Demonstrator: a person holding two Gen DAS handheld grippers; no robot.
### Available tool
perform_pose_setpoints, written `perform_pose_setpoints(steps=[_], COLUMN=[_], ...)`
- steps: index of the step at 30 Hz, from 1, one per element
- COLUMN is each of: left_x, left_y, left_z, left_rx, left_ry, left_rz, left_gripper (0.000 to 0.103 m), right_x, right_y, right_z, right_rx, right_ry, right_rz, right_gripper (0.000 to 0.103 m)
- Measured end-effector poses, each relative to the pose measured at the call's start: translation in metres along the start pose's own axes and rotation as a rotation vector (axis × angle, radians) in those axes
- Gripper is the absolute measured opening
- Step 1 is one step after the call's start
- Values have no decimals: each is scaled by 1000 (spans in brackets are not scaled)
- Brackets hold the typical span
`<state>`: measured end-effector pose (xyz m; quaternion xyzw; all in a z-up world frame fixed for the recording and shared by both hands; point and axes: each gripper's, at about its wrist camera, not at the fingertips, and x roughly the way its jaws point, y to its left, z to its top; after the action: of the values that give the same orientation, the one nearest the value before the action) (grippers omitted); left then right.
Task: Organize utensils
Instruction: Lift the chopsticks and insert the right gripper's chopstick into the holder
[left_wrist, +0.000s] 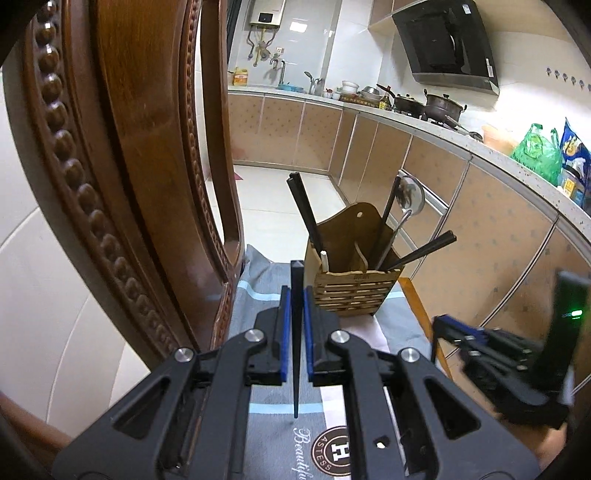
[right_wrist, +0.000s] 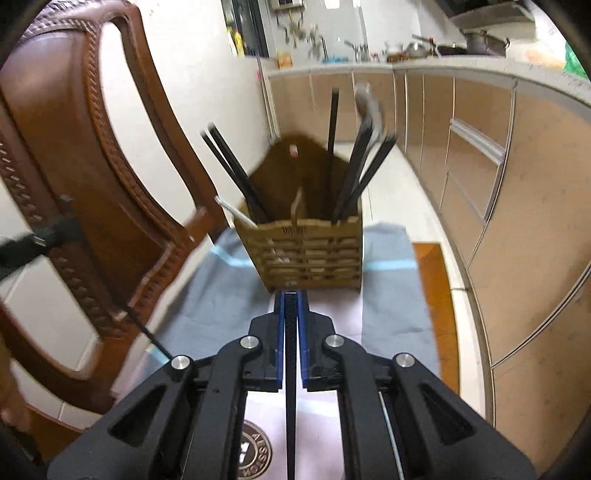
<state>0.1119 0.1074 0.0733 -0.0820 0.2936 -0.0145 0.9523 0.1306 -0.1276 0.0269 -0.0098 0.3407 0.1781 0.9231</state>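
Both grippers, left gripper (left_wrist: 294, 295) and right gripper (right_wrist: 291, 301), are clamped tight on a black chopstick (left_wrist: 296, 350) each just short of the wooden holder (left_wrist: 352, 291), and with sticks already fanned out inside, a clumsy drop could clip them or tip it.

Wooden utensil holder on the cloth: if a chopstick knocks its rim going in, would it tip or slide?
The wooden utensil holder looks tall for its footprint, and its chopsticks and ladle lean outward, so a high nudge might tip it. Its slatted walls suggest it is light. The cloth underneath probably limits sliding.
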Motion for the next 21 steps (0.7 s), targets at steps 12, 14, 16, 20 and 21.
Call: perform_pose_setpoints(steps=[12,14,16,20,21], left_x=[-6,-6,-5,-3,-3], left_y=[-5,-4,-2,2,2], left_z=[-1,-1,-1,0,0], left_rx=[16,11,6,-5,-7], left_ry=[1,2,4,7,8], left_rz=[-4,-7,-8,-12,-13], left_gripper=[6,6,6,6,6], right_x=[-57,-70,-82,-99,-101], right_y=[8,11,16,27,30], right_z=[15,28,49,95,108], right_rx=[21,14,4,-26,-32], right_ry=[-91,-122,-170,-274,-302], right_rz=[28,27,23,7,-1], right_gripper=[7,7,7,7,7])
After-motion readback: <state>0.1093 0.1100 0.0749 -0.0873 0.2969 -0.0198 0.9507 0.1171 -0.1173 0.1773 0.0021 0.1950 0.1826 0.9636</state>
